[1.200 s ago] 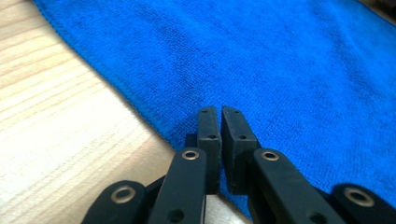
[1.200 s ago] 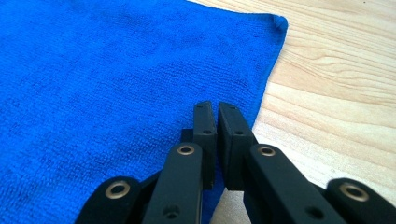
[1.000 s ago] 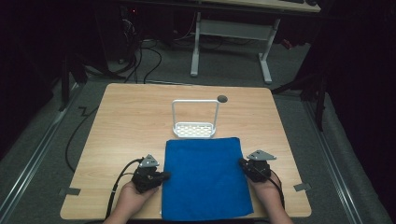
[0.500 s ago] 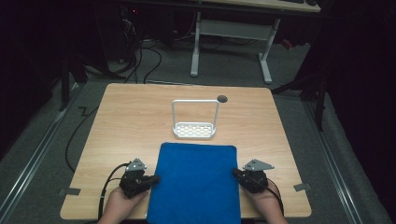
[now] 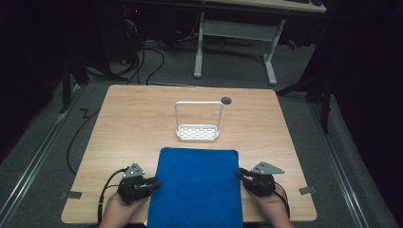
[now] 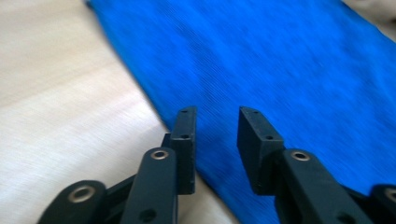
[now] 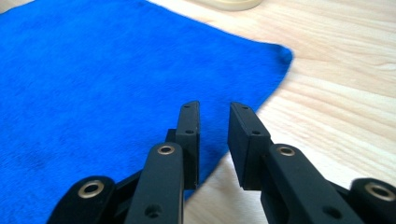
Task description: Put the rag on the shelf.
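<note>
We are at the release step of laying out the blue cloth: it lies flat on the near half of the counter, its near edge running off the bottom of the high view, with the left tool at its left edge and the right tool at its right edge. Both tools have just been opening, and in the gripper views each pair of jaws stands apart with nothing pinched: the cloth lies beneath and beyond the jaws, not between the pads. We judge that the pull or straightening is done and the cloth has been let go. The next move, as we read it, calls for a fresh grip, perhaps on the near corners or the side edges for a fold, and that needs the jaws lowered onto the edge so one pad slides under the fabric. The high view gives us what the gripper views lack: the whole outline of the cloth and the white wire rack standing beyond it, apart from its far edge. The left gripper view, blurred, shows the cloth's left edge running slantwise past the jaws, and the right gripper view shows the cloth's nap and its far right corner lying flat on the wood.
</note>
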